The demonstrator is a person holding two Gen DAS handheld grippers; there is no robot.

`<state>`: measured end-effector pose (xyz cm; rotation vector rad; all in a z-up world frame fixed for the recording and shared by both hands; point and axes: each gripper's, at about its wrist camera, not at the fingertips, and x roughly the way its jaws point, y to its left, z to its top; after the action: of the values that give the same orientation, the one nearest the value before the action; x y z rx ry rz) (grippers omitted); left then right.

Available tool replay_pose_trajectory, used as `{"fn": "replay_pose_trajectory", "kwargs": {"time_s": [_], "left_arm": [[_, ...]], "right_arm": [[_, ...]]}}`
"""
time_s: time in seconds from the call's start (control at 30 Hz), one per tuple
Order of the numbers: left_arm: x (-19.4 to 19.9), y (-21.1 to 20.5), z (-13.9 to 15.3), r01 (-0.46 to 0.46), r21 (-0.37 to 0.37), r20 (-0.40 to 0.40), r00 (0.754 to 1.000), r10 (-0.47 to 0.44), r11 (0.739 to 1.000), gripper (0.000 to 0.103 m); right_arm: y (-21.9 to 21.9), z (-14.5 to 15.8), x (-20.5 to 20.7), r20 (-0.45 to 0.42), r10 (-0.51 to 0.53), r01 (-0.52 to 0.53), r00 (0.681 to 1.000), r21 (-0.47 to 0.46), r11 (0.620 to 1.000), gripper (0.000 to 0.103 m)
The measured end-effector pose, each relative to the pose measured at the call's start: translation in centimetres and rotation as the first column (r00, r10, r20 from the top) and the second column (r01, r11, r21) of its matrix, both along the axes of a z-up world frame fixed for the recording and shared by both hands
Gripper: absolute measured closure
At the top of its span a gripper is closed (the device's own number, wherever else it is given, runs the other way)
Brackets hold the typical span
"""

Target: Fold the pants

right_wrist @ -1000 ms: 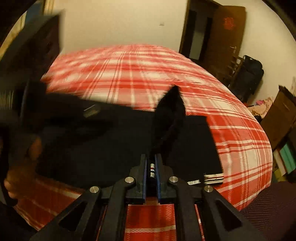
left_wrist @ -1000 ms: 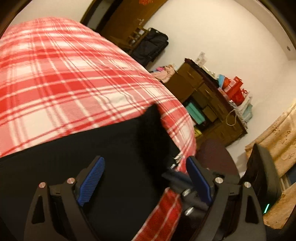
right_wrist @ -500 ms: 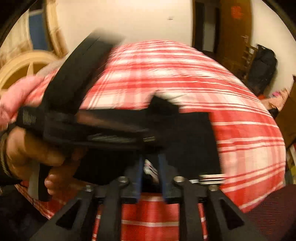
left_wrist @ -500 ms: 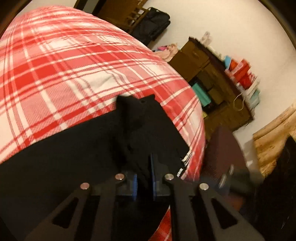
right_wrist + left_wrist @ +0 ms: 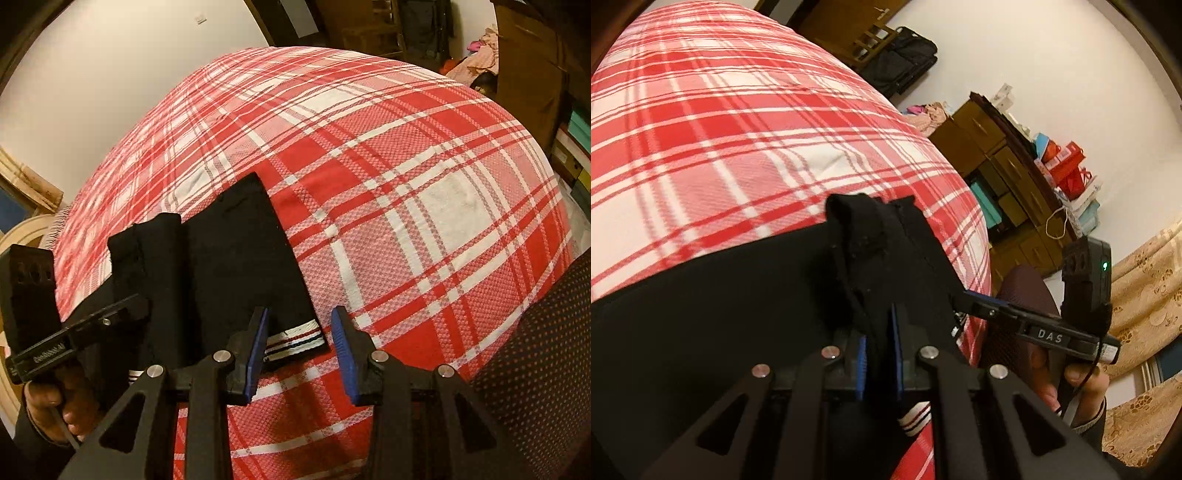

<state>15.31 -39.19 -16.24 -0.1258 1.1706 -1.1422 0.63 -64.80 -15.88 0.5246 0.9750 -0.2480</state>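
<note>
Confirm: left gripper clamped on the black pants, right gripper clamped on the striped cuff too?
Half right. The left gripper is shut on the pants. The right gripper is open in the right wrist view, its blue pads either side of the striped cuff, gripping nothing.

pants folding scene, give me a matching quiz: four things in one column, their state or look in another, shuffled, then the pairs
Things:
1. left gripper
2. right gripper
3. black pants
4. bedspread

States:
A. red and white plaid, spread under everything
B. jaws apart, nothing between them
C. jaws shut on a bunch of black cloth
D. lying on the plaid, striped hem at the near edge

Pairs: 1-C, 2-B, 3-D, 4-A
</note>
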Motion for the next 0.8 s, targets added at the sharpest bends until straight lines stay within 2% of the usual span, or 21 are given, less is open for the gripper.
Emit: {"fn": "replay_pose_trajectory", "kwargs": {"time_s": [0.03, 0.13, 0.2, 0.27, 0.3, 0.4, 0.47, 0.5, 0.53, 0.57, 0.63, 0.7, 0.73, 0.8], "left_arm": [[0.2, 0.6, 0.0, -0.012, -0.004, -0.001, 1.0, 0.012, 1.0, 0.091], [0.6, 1.3, -0.3, -0.019, -0.008, -0.018, 1.0, 0.019, 1.0, 0.092], [0.6, 1.2, -0.4, -0.019, -0.012, -0.016, 1.0, 0.019, 1.0, 0.092], [0.6, 1.1, -0.4, -0.018, -0.017, -0.018, 1.0, 0.017, 1.0, 0.092], [0.5, 1.0, -0.4, -0.016, -0.02, -0.019, 1.0, 0.015, 1.0, 0.092], [0.7, 0.9, -0.6, -0.026, -0.029, -0.028, 0.999, 0.025, 0.999, 0.092], [1.1, 1.1, -0.8, -0.036, -0.052, -0.061, 0.998, 0.032, 0.998, 0.086], [1.2, 1.3, -0.8, -0.039, -0.069, -0.081, 0.996, 0.033, 0.997, 0.08], [1.3, 1.4, -0.9, -0.044, -0.096, -0.107, 0.994, 0.033, 0.994, 0.072], [1.4, 1.5, -0.9, -0.047, -0.113, -0.121, 0.992, 0.033, 0.993, 0.069], [1.5, 1.5, -0.6, -0.045, -0.153, -0.147, 0.989, 0.022, 0.987, 0.054], [1.4, 1.5, -0.1, -0.041, -0.177, -0.149, 0.989, 0.015, 0.983, 0.043], [1.3, 1.5, 0.1, -0.043, -0.18, -0.145, 0.989, 0.016, 0.983, 0.039], [1.2, 1.2, 0.3, -0.037, -0.188, -0.139, 0.99, 0.01, 0.981, 0.038]], "right_arm": [[0.1, 0.0, 0.6, -0.001, 0.011, -0.011, 1.0, -0.009, 1.0, 0.071], [0.6, 0.2, 1.0, 0.036, 0.016, -0.015, 0.999, -0.024, 1.0, 0.087], [1.2, 0.8, 0.7, 0.069, 0.037, -0.035, 0.997, -0.03, 0.999, 0.093], [2.5, 1.6, 0.8, 0.093, 0.063, -0.057, 0.994, -0.073, 0.996, 0.095], [3.2, 2.3, 0.5, 0.121, 0.081, -0.069, 0.989, -0.101, 0.993, 0.095], [6.8, 5.0, 0.2, 0.173, 0.154, -0.101, 0.973, -0.281, 0.954, 0.095], [9.6, 6.3, 0.1, 0.187, 0.231, -0.14, 0.955, -0.403, 0.904, 0.095], [10.7, 6.4, 0.2, 0.181, 0.269, -0.167, 0.946, -0.44, 0.883, 0.095], [12.3, 6.2, 0.3, 0.162, 0.315, -0.199, 0.935, -0.496, 0.845, 0.096], [13.3, 5.9, 0.4, 0.142, 0.344, -0.225, 0.928, -0.522, 0.823, 0.096], [14.9, 4.9, 0.6, 0.111, 0.405, -0.292, 0.907, -0.527, 0.798, 0.096], [16.3, 3.8, 0.8, 0.068, 0.456, -0.352, 0.888, -0.538, 0.766, 0.096], [16.9, 3.2, 1.0, 0.04, 0.476, -0.376, 0.879, -0.555, 0.742, 0.096], [16.9, 2.7, 1.0, 0.028, 0.473, -0.378, 0.881, -0.56, 0.737, 0.096]]}}
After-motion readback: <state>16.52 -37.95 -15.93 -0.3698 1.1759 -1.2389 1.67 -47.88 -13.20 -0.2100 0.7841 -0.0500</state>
